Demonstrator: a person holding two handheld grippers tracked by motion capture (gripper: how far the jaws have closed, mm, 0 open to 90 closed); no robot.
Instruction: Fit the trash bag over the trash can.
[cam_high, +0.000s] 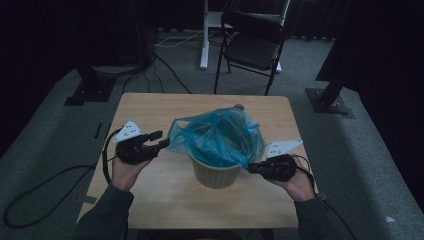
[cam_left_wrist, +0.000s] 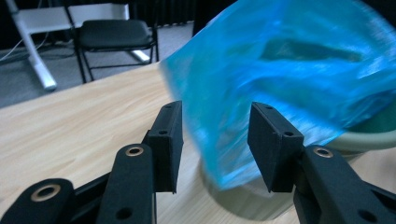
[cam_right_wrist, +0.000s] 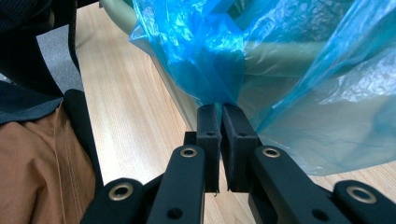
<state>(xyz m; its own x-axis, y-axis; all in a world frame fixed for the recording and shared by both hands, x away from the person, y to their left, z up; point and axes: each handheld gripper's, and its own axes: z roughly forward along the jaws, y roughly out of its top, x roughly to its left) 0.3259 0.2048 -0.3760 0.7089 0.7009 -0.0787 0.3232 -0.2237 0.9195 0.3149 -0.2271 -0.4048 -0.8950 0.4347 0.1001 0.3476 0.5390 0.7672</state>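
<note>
A blue plastic bag (cam_high: 216, 136) sits half-draped in a pale green bin (cam_high: 216, 173) standing near the middle of the table (cam_high: 150, 107), slightly toward its near edge. The right gripper (cam_high: 252, 168) is clenched on a fold of the bag at the bin's right rim, its pads pinching the film. The left gripper (cam_high: 161, 139) is released, jaws apart, with the bag's loose left edge just ahead of them and between them in the left gripper view, untouched. That loose edge lies to the left gripper's right, so the left hand is nearer it; the likely next move is a grab there to stretch the bag over the rim
</note>
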